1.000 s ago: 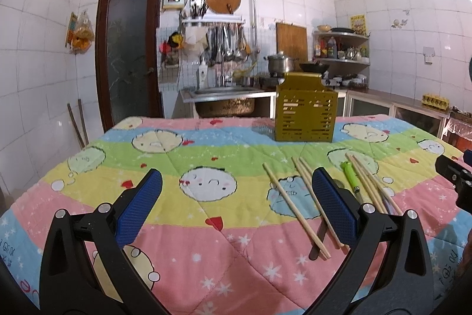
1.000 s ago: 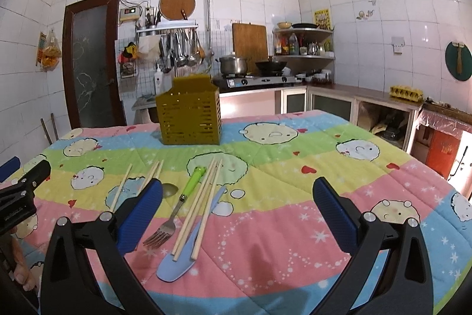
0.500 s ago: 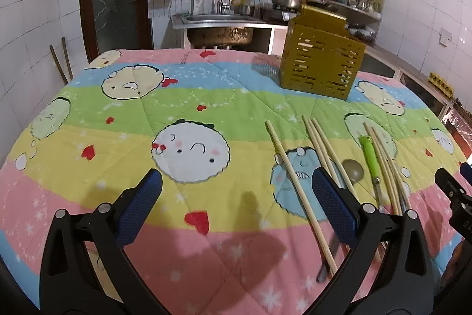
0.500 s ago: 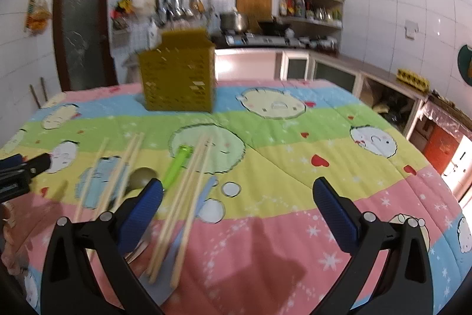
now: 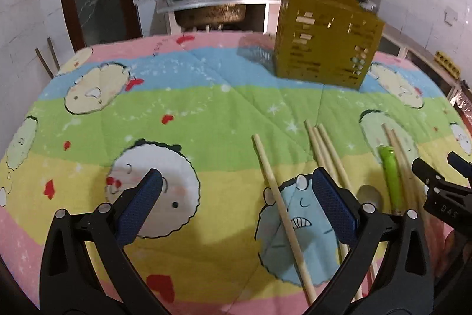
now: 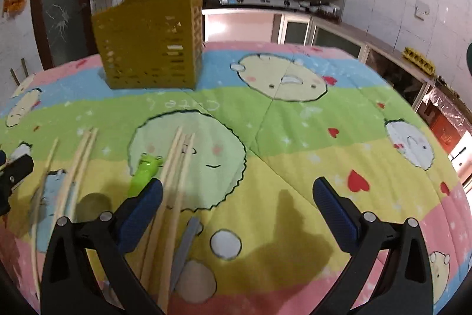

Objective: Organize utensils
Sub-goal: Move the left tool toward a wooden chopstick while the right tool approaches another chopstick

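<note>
Both the left gripper (image 5: 236,202) and right gripper (image 6: 237,204) hang spread wide, holding nothing. Chopsticks (image 5: 281,211) lie loose in front of the yellow caddy (image 5: 324,34), with bare quilt (image 6: 309,161) to its right.

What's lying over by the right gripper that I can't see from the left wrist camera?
Observer: A flat grey-blue utensil lies beside the three chopsticks, close to the right gripper.
Operator: And that green handle?
Observer: The green handle ends in a frog's head, pointing toward the yellow holder.
Operator: Is the right gripper holding anything?
Observer: No, its fingers are wide open, with only the cloth between them.
</note>
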The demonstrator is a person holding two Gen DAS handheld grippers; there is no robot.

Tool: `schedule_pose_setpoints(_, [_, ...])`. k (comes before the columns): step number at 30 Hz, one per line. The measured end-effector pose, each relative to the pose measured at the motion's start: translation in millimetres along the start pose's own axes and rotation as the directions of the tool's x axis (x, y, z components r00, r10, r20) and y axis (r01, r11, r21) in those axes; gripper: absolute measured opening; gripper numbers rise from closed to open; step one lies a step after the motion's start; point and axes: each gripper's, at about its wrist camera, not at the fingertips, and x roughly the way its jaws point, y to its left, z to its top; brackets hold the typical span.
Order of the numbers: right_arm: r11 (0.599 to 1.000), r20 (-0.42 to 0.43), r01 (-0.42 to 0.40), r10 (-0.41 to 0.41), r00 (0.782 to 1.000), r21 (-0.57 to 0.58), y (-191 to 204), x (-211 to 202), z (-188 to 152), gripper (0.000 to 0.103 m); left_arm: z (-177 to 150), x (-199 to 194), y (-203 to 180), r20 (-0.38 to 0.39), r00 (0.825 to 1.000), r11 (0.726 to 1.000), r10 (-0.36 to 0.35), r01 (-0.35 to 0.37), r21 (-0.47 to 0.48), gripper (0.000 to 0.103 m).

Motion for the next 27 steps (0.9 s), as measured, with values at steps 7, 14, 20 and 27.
schedule_pose_setpoints(7, [1.0,-0.072,0.014,-0.013,0.997,0.017,-1,19,5,0.098,2,29,0,-0.096,0.995,1.0,-0.001,-0.001,-0.025,0.09])
schedule_pose_setpoints(14, [1.0,-0.101,0.005,-0.004,0.995,0.004,5,26,7,0.081,2,38,-1,-0.134,0.991,1.0,0.011,-0.015,-0.027,0.082])
schedule_pose_setpoints(20, [1.0,-0.113,-0.013,0.013,0.993,-0.006,15,26,12,0.064,3,35,-6,-0.153,0.988,1.0,-0.003,-0.001,-0.031,0.066])
schedule_pose_setpoints(27, [0.999,-0.14,-0.045,0.046,0.989,0.007,17,33,22,0.051,8,39,-12,-0.174,0.985,1.0,-0.015,0.014,-0.002,0.049])
